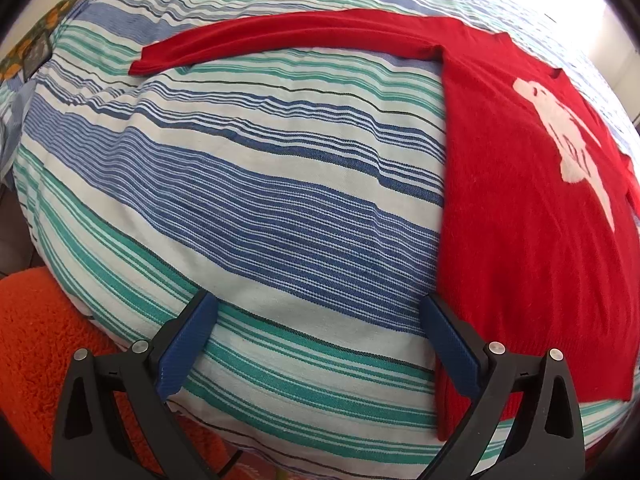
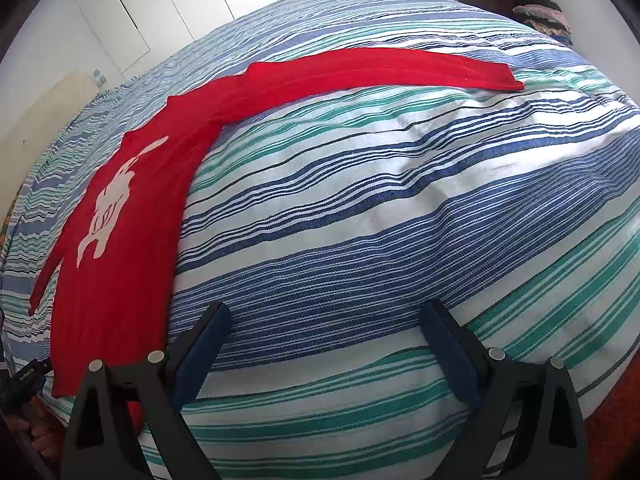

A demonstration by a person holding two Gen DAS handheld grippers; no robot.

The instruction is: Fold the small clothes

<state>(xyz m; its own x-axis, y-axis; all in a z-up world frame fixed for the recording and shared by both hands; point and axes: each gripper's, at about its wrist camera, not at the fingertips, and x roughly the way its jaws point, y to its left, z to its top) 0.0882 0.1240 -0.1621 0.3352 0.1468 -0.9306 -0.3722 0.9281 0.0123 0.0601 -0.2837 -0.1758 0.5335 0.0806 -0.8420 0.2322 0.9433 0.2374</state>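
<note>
Both tongs, left (image 1: 318, 312) and right (image 2: 326, 320), hang spread wide and empty at the lower frame over a bed (image 2: 380, 216) in blue, green and white stripes. The red sweater (image 1: 520, 216) lies flat, sleeve (image 2: 380, 70) outstretched. White cupboard doors (image 2: 168, 4) upper left; an orange rug (image 1: 36, 340) lower left.

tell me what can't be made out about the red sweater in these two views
- Red sweater, left wrist view: its far side and second sleeve run off the right edge.
- Its hem: the left tool covers one corner; in the right wrist view the right tool does.
- White motif: too distorted to identify in either view.
</note>
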